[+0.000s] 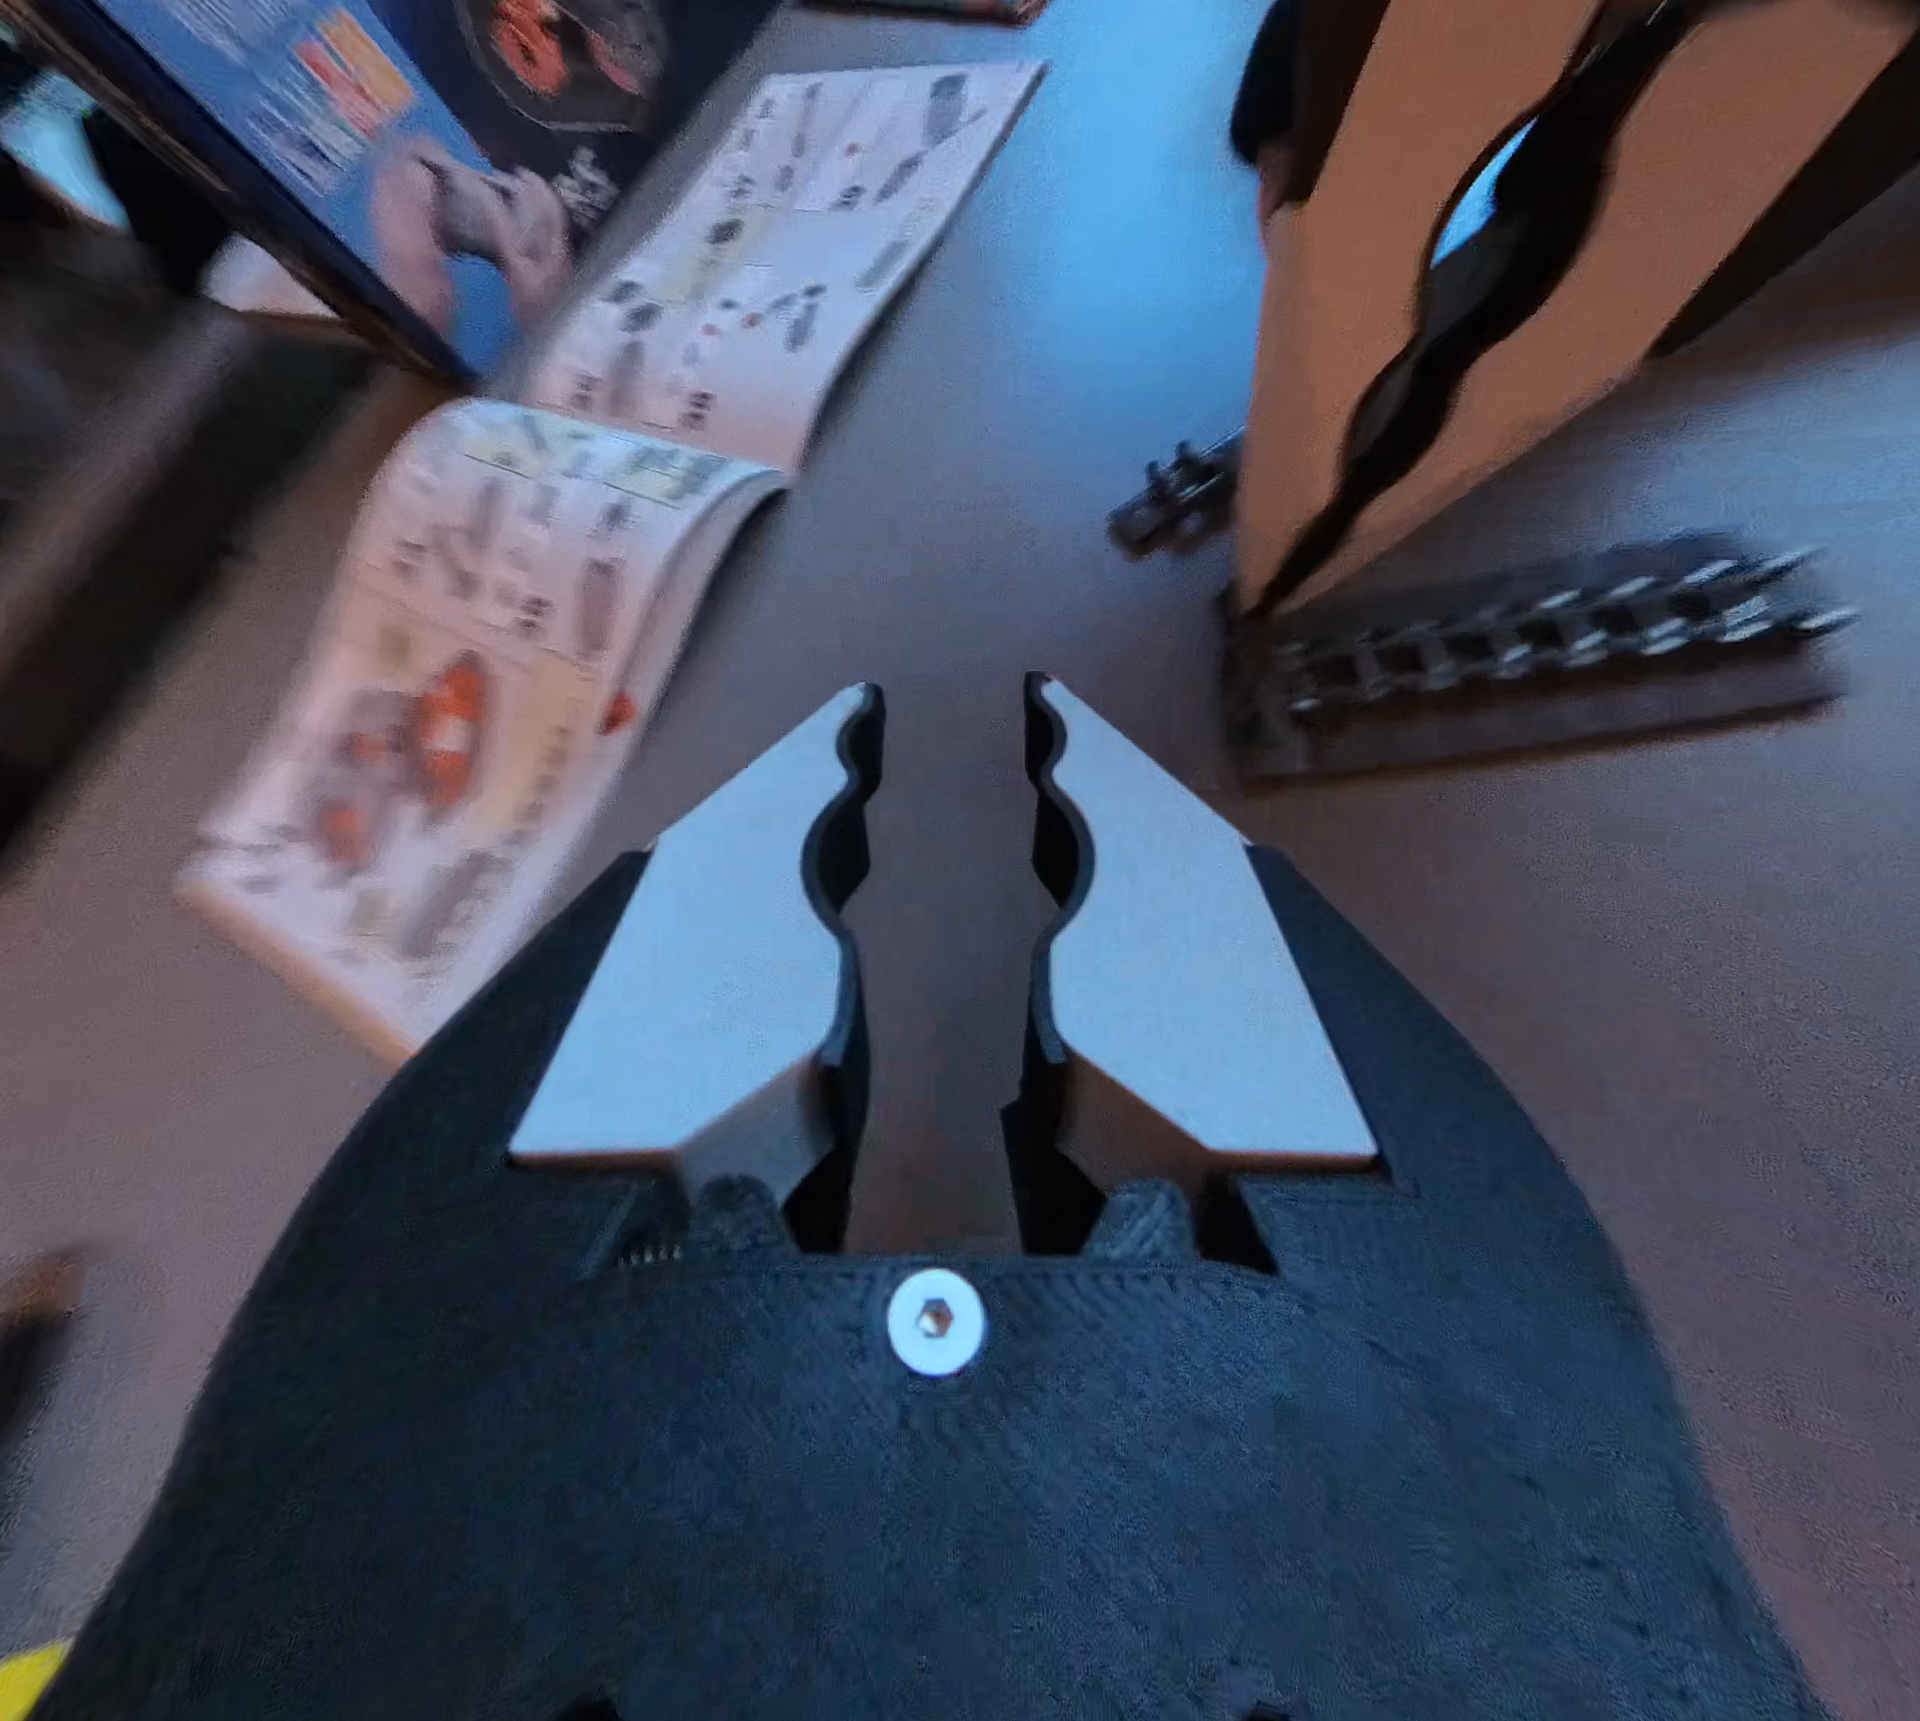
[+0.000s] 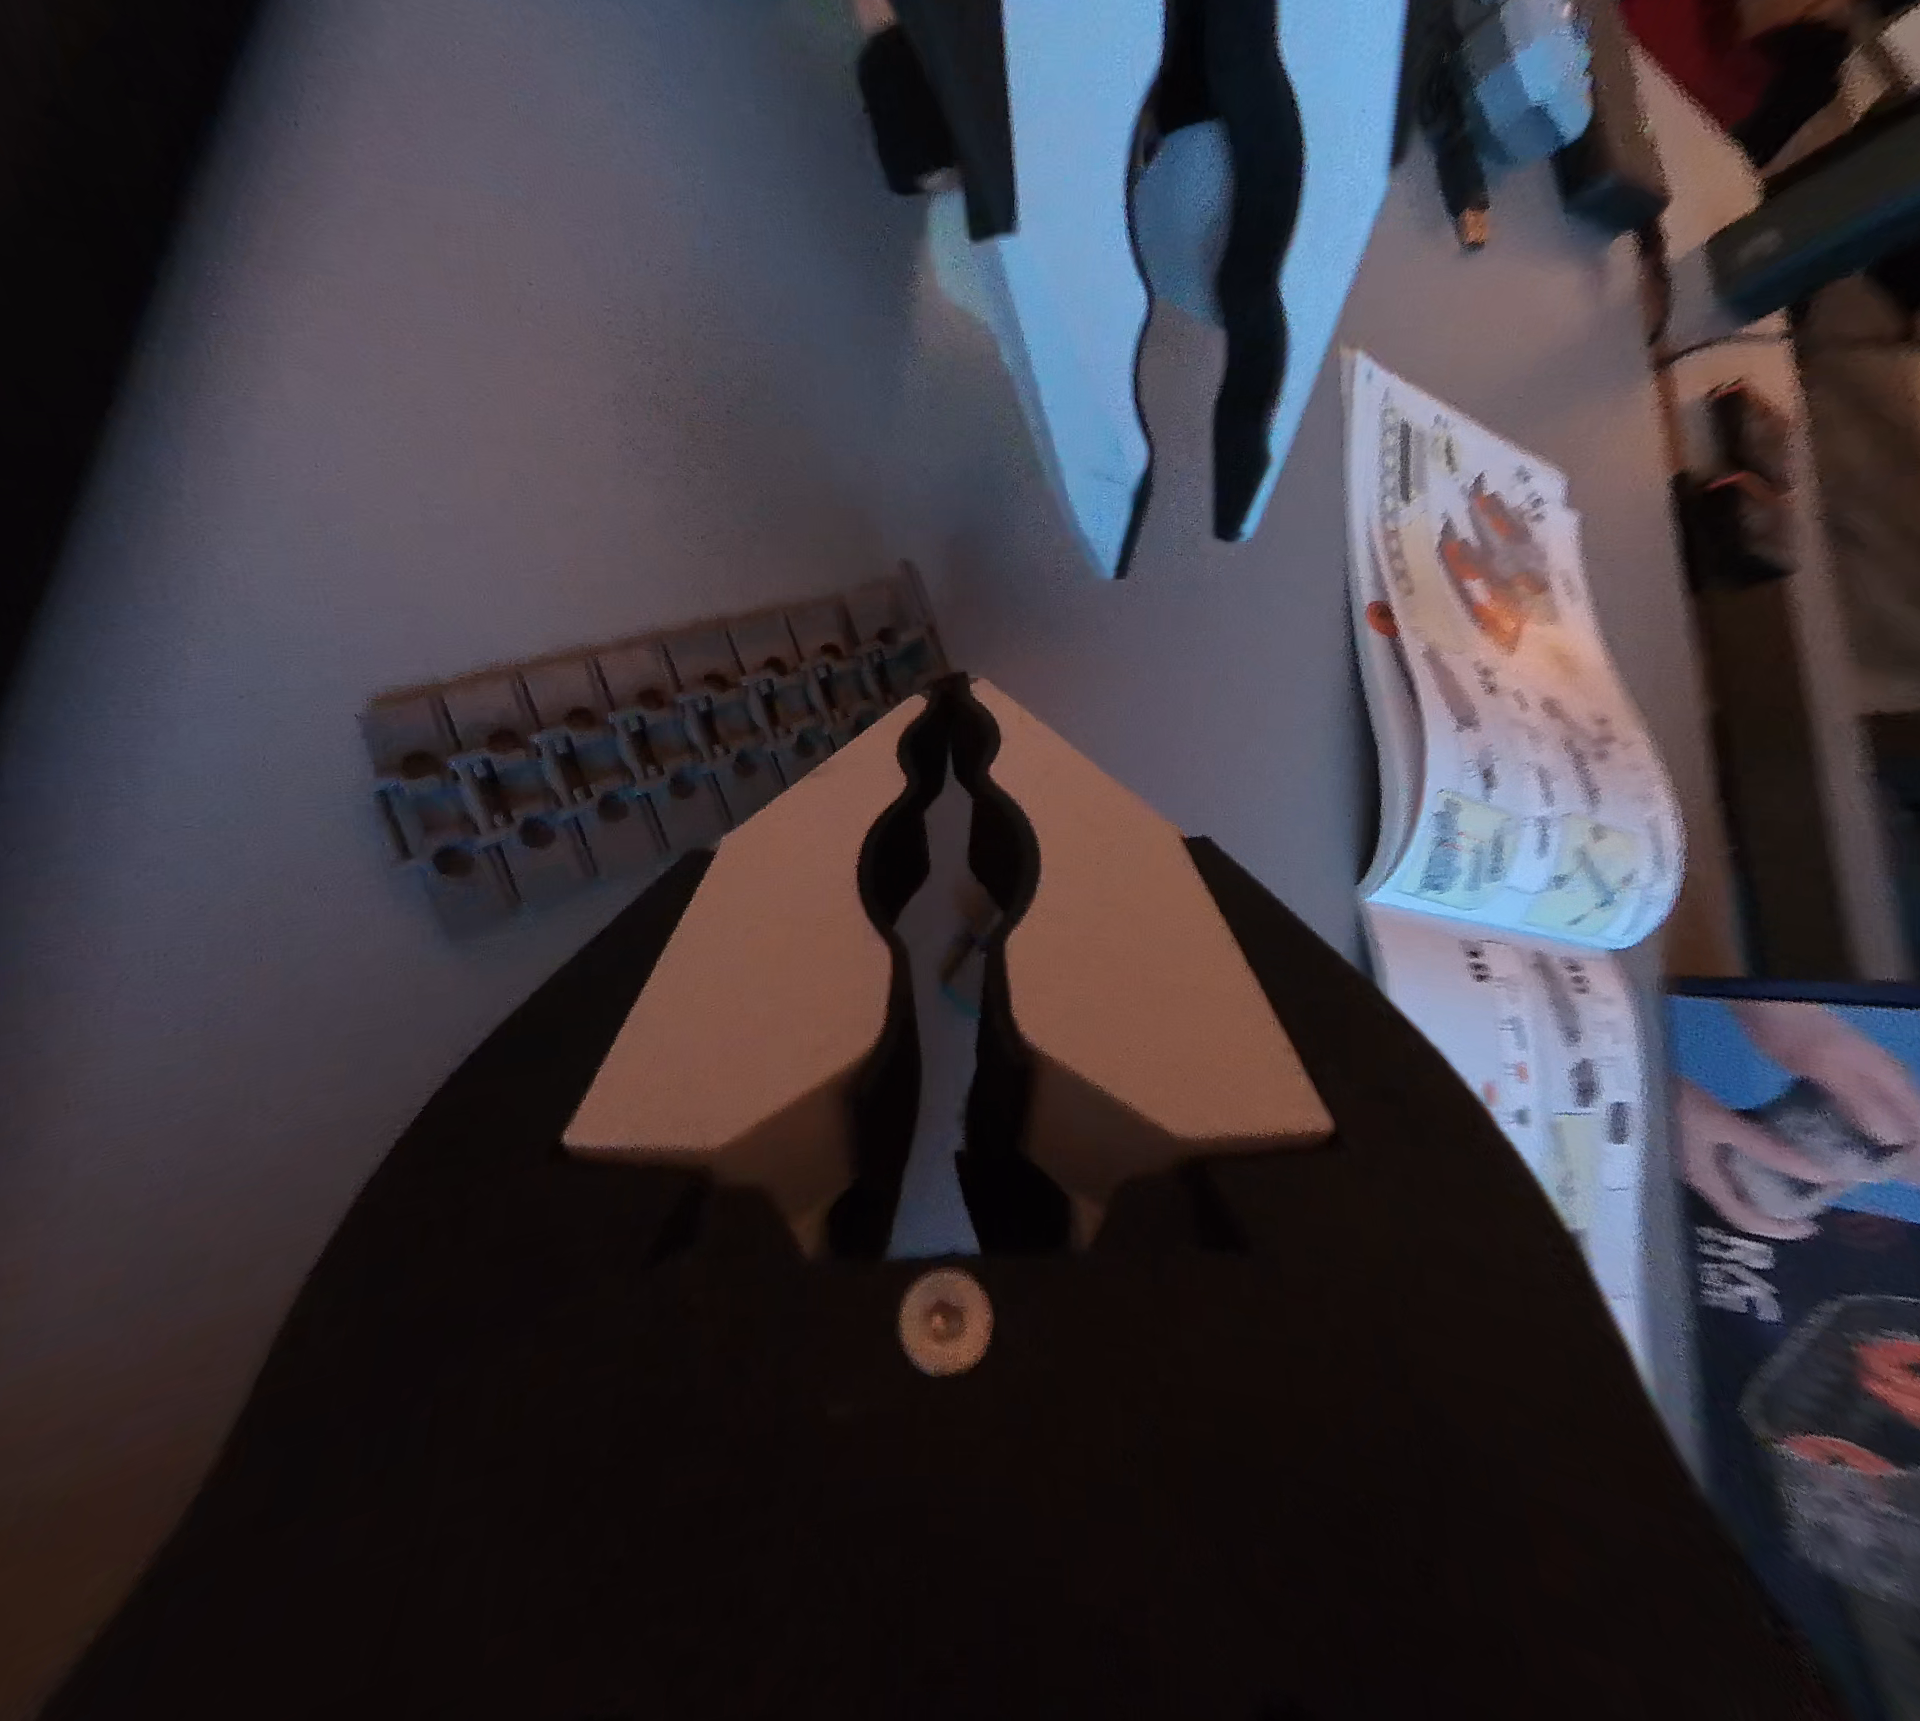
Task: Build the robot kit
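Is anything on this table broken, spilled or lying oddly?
Nothing looks broken or spilled. The open instruction booklet does not lie flat: one page arches up. A small dark part lies apart from the long grey track piece, where the right gripper has its fingers nearly closed at one end. Motion blur hides finer detail.

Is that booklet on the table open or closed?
Open: the booklet lies spread on the table, printed pages up, one side arching at the fold.
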